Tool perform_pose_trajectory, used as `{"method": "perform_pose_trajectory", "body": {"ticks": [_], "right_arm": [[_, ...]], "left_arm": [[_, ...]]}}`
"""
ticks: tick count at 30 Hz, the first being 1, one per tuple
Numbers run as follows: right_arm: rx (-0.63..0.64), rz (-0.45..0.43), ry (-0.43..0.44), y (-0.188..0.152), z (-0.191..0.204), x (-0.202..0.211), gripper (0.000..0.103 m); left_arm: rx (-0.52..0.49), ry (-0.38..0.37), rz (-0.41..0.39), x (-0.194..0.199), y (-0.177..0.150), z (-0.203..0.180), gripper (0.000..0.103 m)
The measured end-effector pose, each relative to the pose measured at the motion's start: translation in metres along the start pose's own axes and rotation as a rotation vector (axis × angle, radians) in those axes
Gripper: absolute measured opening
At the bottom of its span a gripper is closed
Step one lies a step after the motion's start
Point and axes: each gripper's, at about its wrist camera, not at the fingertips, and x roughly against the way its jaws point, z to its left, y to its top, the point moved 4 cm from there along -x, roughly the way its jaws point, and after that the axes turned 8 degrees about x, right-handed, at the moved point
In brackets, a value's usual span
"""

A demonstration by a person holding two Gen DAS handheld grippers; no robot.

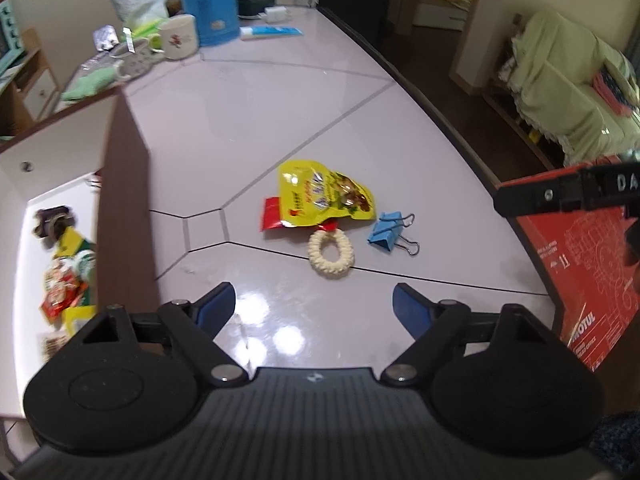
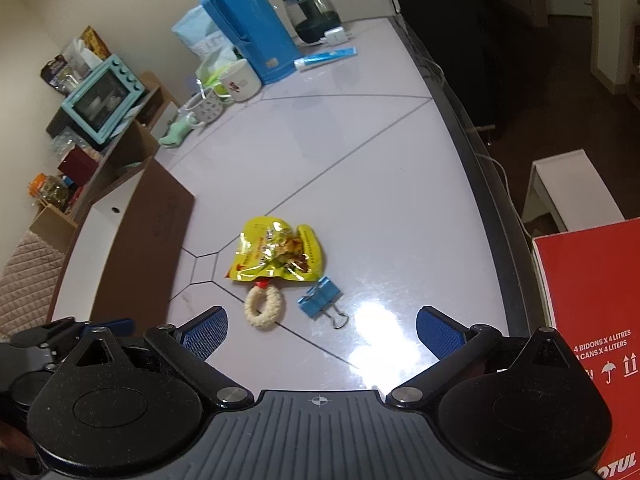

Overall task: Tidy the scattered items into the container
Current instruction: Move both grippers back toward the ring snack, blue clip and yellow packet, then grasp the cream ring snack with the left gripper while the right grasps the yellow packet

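A: Start at the tools. How do they stand?

B: The left gripper is spread wide with nothing between its blue-padded fingers, hovering over the glossy white tabletop. The right gripper is likewise wide apart and empty-handed.

A: And just beyond them?

B: From the left wrist, at 12 o'clock of the jaws lies a cream braided rope ring. Touching its top edge is a crinkled yellow foil snack pouch with a small red packet tucked under its 9 o'clock side. A light-blue metal binder clip sits just beside the ring at 3 o'clock.

A: Does the right wrist agree?

B: Same cluster: ring, pouch, clip, all between its fingers at about 11 to 12 o'clock. Of the red packet only a sliver shows there.

A: The container?

B: A brown cardboard box with a white inside at 9 o'clock. Only the left wrist looks into it: colourful snack packets and a dark brown item already lie inside. The right wrist sees merely its outer wall and rim.

A: Anything else one view keeps to itself?

B: A turquoise toaster oven shows only from the right, at 10 o'clock. Both see the tall blue thermos at the far end and the red printed carton at 3 o'clock.
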Motion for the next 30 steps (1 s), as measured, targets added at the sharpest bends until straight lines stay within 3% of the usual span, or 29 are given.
{"method": "perform_pose_trajectory", "body": {"ticks": [7, 14, 21, 27, 30], "right_arm": [[-0.039, 0.040, -0.033, 0.004, -0.019, -0.014, 0.103], [-0.052, 0.069, -0.053, 0.012, -0.031, -0.026, 0.103], [-0.054, 0.100, -0.063, 0.021, -0.037, -0.041, 0.103], [-0.037, 0.112, -0.063, 0.031, -0.037, -0.053, 0.103], [-0.017, 0.116, -0.049, 0.034, -0.033, -0.063, 0.103]], "left_arm": [[-0.023, -0.020, 0.029, -0.042, 0.004, -0.007, 0.082], [-0.027, -0.026, 0.057, -0.081, 0.011, -0.007, 0.071], [0.001, -0.043, 0.093, -0.110, 0.015, -0.005, 0.071], [0.013, -0.042, 0.086, -0.126, 0.019, -0.003, 0.056], [-0.034, -0.031, 0.058, -0.127, 0.021, -0.005, 0.043]]}}
